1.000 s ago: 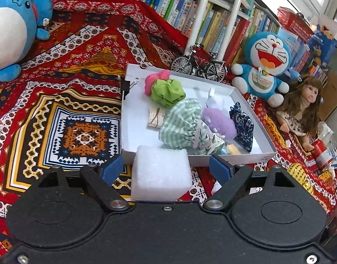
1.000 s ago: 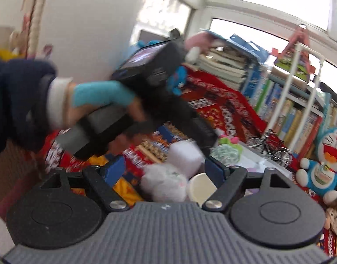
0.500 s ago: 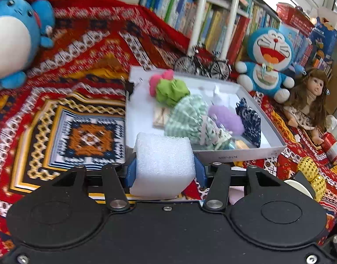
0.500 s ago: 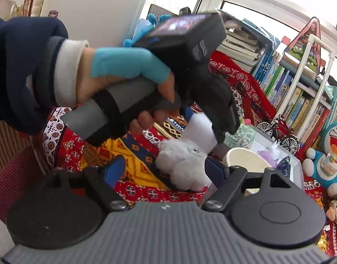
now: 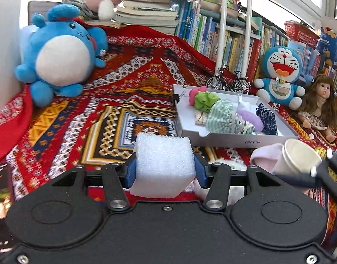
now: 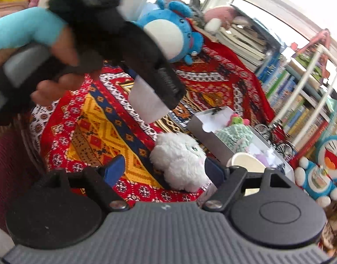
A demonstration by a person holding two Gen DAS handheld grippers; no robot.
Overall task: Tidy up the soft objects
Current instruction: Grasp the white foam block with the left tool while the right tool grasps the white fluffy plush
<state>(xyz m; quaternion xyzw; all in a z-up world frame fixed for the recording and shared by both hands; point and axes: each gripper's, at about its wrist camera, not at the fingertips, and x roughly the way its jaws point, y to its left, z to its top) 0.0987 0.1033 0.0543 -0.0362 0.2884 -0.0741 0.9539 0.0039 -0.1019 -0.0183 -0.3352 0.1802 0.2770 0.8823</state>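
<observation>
My left gripper (image 5: 165,170) is shut on a white foam block (image 5: 164,160), held above the patterned cloth to the left of and short of the white tray (image 5: 245,142). The tray holds several soft items: a green scrunchie (image 5: 204,102), a green checked pouch (image 5: 223,116), a purple puff (image 5: 249,117) and a dark blue pouch (image 5: 267,121). In the right wrist view a hand carries that gripper with the foam block (image 6: 146,107) overhead. My right gripper (image 6: 164,169) stands open low over the cloth, with a white fluffy plush (image 6: 179,160) lying between its fingers near the right one.
A paper cup (image 5: 298,158) and a pink cloth (image 5: 265,154) lie near the tray's front corner. A big blue plush (image 5: 60,52) sits far left. A Doraemon plush (image 5: 280,77), a doll (image 5: 320,103), a model bicycle (image 5: 229,83) and bookshelves (image 5: 212,33) line the back.
The left gripper's jaws closed on the foam block, then carried it up and left, away from the tray. The right gripper sank toward the white plush.
</observation>
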